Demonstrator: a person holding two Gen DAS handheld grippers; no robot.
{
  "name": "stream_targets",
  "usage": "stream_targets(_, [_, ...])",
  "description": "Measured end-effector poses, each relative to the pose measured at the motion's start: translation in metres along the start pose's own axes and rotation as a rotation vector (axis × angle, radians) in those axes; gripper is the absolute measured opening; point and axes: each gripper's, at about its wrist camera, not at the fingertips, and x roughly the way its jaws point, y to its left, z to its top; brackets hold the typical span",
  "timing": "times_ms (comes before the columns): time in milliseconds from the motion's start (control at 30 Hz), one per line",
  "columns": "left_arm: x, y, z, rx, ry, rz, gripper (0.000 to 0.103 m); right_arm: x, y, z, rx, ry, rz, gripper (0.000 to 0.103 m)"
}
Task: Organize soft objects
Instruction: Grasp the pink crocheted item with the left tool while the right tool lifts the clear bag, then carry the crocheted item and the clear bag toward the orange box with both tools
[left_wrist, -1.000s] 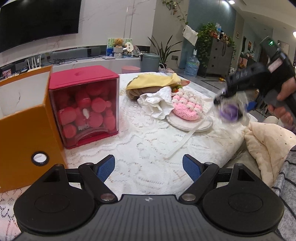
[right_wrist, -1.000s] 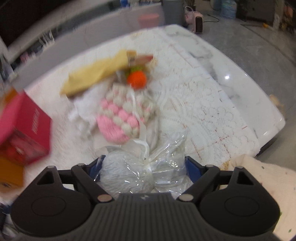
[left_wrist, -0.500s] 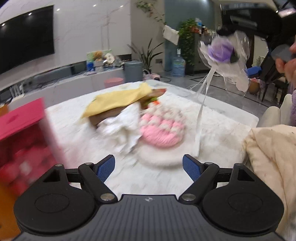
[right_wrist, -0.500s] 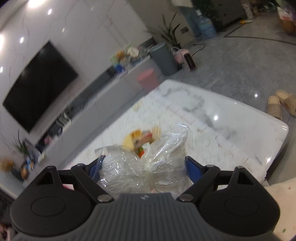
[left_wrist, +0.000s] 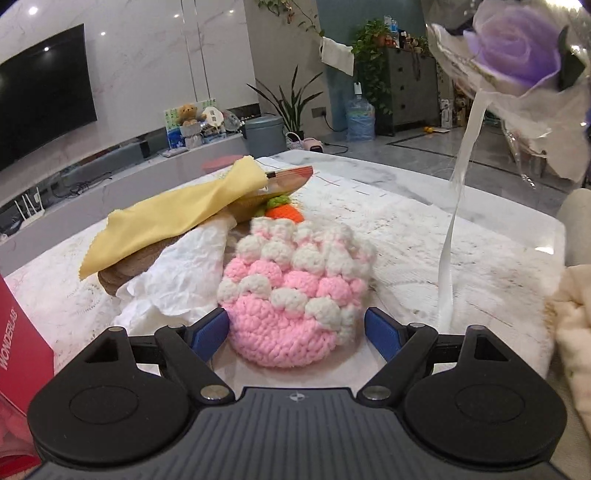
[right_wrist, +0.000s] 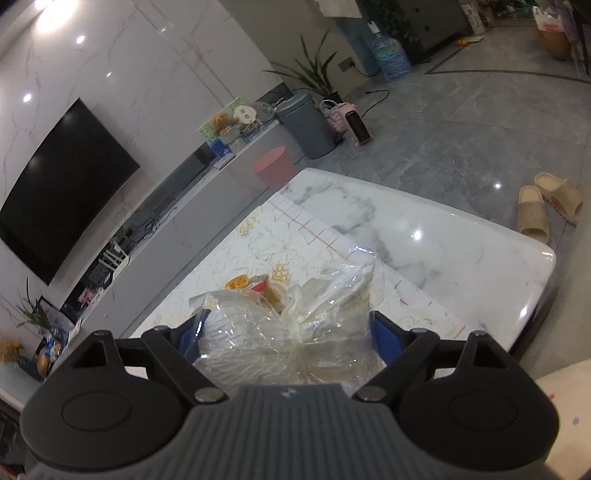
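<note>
A pink and white crochet pouch (left_wrist: 295, 302) lies on the lace-covered table (left_wrist: 406, 240). My left gripper (left_wrist: 297, 332) stands open just in front of it, one blue pad to each side and neither pressing. My right gripper (right_wrist: 286, 332) is shut on a cellophane-wrapped flower (right_wrist: 288, 332), held high over the table. In the left wrist view that purple rose (left_wrist: 517, 55) hangs at the upper right, its white ribbon (left_wrist: 450, 258) trailing down to the cloth.
Behind the pouch lie a yellow cloth (left_wrist: 177, 218), crumpled white paper (left_wrist: 177, 280) and an orange crochet carrot (left_wrist: 284, 212). A red box (left_wrist: 18, 354) stands at the left edge. A cream blanket (left_wrist: 576, 332) lies at the right. The marble table edge (right_wrist: 517, 280) drops to the floor.
My left gripper has swung right, away from the red box, and closed in on the pink pouch. My right gripper has lifted and tilted up with the wrapped flower.
</note>
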Motion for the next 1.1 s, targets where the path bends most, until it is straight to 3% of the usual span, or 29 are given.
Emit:
stream_targets(100, [0.001,-0.002,0.001,-0.010,0.003,0.017,0.089,0.001,0.001,-0.001,-0.006,0.007,0.013,0.087])
stream_targets(167, [-0.001,-0.002,0.001,-0.017,0.004,0.024,0.071,0.001,0.000,-0.002,-0.003,0.010,0.017,0.087])
stream_targets(367, [-0.037,0.001,0.002,-0.024,-0.005,-0.005,0.038,0.001,0.000,-0.004,-0.016,0.018,0.016,0.087])
stream_targets(500, [-0.085,0.024,0.003,-0.079,-0.043,-0.071,0.037,-0.003,0.011,-0.008,-0.114,0.039,0.041,0.087])
stream_targets(600, [-0.113,0.044,0.002,-0.100,-0.039,-0.054,0.036,-0.004,0.013,-0.011,-0.101,0.052,0.105,0.087])
stream_targets(700, [-0.140,0.070,-0.009,-0.146,0.002,-0.050,0.036,0.004,0.025,-0.019,-0.143,0.077,0.088,0.087])
stream_targets(800, [-0.157,0.091,-0.020,-0.182,0.031,-0.051,0.036,0.012,0.042,-0.031,-0.217,0.108,0.062,0.087])
stream_targets(1100, [-0.193,0.127,-0.041,-0.258,-0.014,-0.058,0.036,0.013,0.083,-0.057,-0.344,0.132,0.133,0.087])
